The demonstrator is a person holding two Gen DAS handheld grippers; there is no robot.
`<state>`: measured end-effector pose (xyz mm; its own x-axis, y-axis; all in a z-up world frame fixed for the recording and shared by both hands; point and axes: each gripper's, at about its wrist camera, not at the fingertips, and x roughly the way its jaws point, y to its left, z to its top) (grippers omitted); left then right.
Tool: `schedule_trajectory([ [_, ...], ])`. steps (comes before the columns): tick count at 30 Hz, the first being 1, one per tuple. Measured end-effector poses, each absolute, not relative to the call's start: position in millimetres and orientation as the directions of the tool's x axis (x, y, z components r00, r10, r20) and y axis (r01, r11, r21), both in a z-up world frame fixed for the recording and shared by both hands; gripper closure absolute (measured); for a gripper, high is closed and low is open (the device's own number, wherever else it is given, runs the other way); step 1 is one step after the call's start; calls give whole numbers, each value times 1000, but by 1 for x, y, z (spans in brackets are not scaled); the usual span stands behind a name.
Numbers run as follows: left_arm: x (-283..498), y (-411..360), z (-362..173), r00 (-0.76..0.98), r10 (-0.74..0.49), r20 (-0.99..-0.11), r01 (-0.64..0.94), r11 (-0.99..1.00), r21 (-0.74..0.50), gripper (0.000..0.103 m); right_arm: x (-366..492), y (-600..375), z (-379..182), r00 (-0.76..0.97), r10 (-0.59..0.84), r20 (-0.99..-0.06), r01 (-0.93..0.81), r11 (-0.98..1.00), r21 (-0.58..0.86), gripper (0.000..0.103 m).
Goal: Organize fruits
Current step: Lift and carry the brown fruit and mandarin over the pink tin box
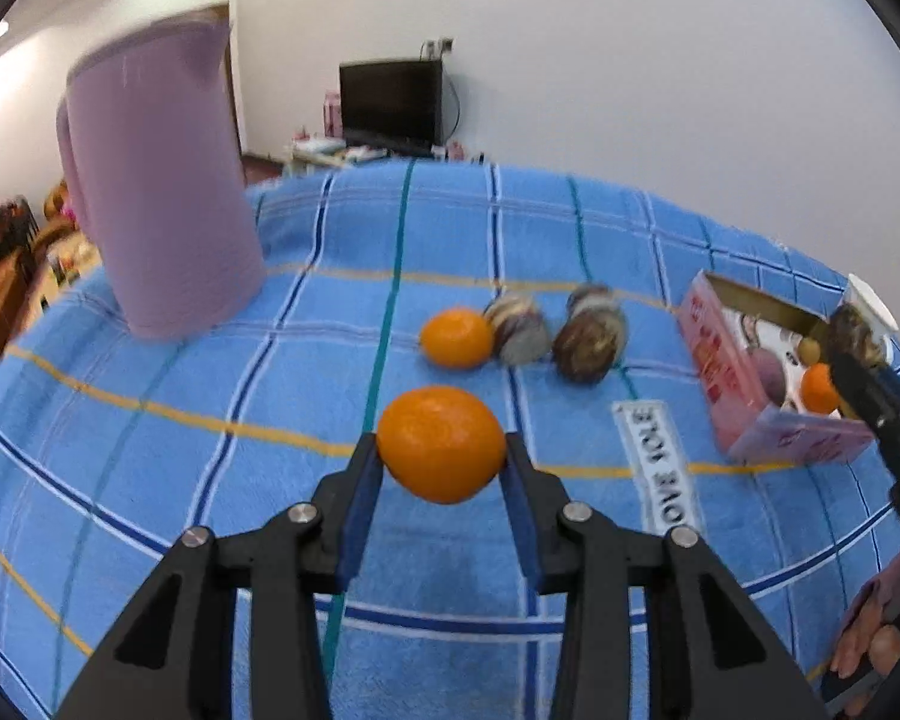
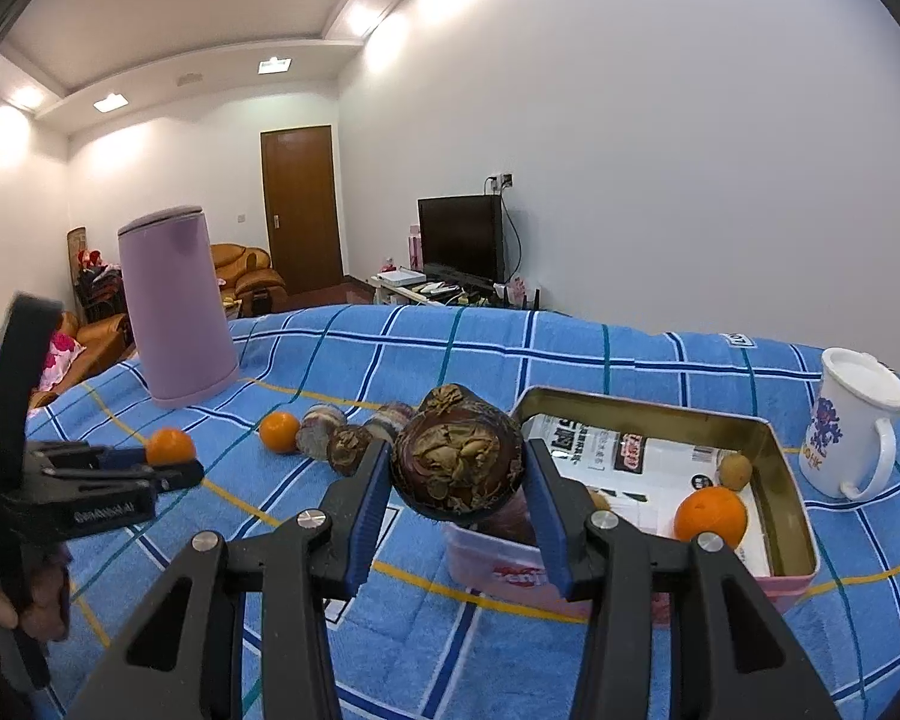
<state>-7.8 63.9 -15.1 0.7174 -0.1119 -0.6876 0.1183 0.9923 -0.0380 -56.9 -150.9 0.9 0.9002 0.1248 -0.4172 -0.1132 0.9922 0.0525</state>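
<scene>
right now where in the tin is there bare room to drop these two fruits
Free: the tin's far-left paper lining, between the gold back wall and the orange. Crowded: the right side, where that orange and a small brown fruit sit, and the near-left corner, partly hidden behind the right gripper's dark fruit. The left gripper holds a tangerine.

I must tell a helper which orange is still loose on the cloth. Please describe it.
Find the tall purple jug on the blue cloth. To its right, three fruits lie in a row; the orange is leftmost, touching a brownish fruit, the row's only orange one.
</scene>
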Motion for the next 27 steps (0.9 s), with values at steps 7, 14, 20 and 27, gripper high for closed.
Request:
schedule_trajectory([
  [7, -8, 18, 5, 756, -124, -643, 193, 981, 38, 61, -62, -174, 1, 910, 63, -409, -79, 997, -23, 57],
  [14, -2, -29, 5, 756, -149, -637, 248, 966, 69, 61, -63, -208, 3, 916, -1, -400, -21, 999, -50, 57],
  [20, 5, -68, 10, 759, -191, -622, 300, 951, 74, 61, -61, -240, 6, 916, -59, -396, 43, 998, -49, 57],
  [27, 14, -106, 12, 752, -245, -612, 357, 932, 65, 61, -64, -280, 11, 914, -144, -380, 135, 990, -51, 57],
])
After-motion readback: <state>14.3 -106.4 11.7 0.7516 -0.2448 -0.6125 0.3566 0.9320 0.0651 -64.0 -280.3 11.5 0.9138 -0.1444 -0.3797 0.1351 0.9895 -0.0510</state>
